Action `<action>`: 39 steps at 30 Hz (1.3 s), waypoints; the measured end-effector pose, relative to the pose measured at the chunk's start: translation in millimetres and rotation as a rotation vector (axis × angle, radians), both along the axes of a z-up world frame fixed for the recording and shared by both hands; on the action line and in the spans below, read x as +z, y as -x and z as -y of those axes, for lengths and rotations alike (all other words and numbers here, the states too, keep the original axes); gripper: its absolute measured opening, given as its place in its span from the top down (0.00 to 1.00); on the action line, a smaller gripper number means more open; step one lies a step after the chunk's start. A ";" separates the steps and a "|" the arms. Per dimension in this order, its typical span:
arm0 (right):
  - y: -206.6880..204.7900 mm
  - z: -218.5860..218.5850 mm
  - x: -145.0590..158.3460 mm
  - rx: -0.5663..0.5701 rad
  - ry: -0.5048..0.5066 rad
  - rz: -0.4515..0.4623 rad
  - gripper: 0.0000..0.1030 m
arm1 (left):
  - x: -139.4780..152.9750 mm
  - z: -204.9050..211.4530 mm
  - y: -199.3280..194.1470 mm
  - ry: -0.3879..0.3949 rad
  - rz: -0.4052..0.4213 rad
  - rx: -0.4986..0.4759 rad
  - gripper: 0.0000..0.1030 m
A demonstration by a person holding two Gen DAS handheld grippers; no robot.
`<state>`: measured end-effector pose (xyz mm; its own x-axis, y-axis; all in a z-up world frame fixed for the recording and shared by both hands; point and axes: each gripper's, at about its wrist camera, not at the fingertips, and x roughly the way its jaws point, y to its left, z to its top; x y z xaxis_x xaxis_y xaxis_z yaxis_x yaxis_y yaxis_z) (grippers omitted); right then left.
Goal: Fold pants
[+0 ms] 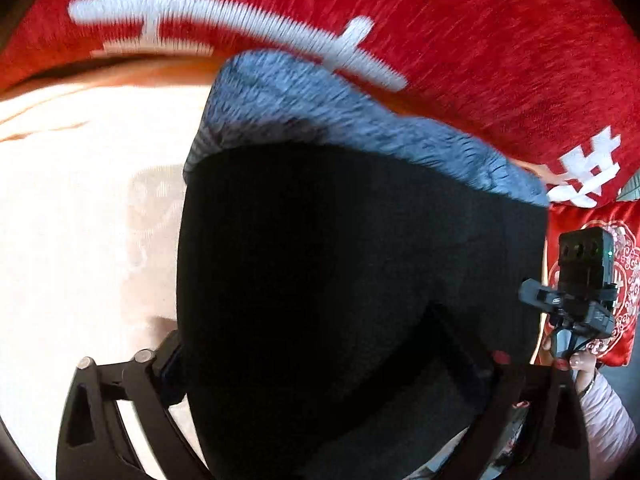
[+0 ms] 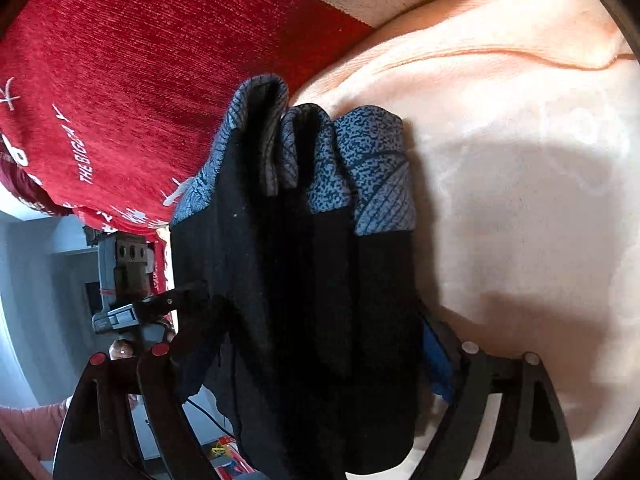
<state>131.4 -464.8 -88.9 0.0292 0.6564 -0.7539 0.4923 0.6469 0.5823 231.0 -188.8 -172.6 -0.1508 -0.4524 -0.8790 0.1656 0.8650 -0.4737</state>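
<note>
Black fabric pants (image 2: 296, 300) with a grey-blue patterned waistband fill both views, hanging bunched between each tool's jaws above a pale peach blanket (image 2: 520, 200). Left gripper (image 1: 332, 360) and right gripper (image 2: 304, 360) each stand clamped on them; red cover (image 1: 480, 40) behind.

A pale peach bedsheet (image 2: 520, 160) spreads from three to six o'clock, brightly lit with hard shadows. A red blanket (image 1: 500, 60) with white lettering runs from ten to two. Pale grey floor (image 2: 40, 280) shows at eight o'clock.
</note>
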 end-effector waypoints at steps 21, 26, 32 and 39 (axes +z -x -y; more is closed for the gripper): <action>56.7 -28.2 88.0 -0.165 -0.196 0.040 0.55 | 84.6 -54.2 88.6 0.015 0.153 -0.032 0.39; 83.2 -45.0 76.4 -0.152 -0.170 -0.014 0.55 | 42.0 -64.7 111.2 -0.053 0.085 -0.030 0.38; 97.5 -48.7 53.5 -0.093 -0.053 -0.076 0.42 | 24.3 -77.9 112.7 -0.101 0.100 0.004 0.09; 78.9 -66.0 85.4 -0.002 0.144 -0.124 0.32 | 53.4 -74.7 121.0 -0.241 0.154 0.024 0.09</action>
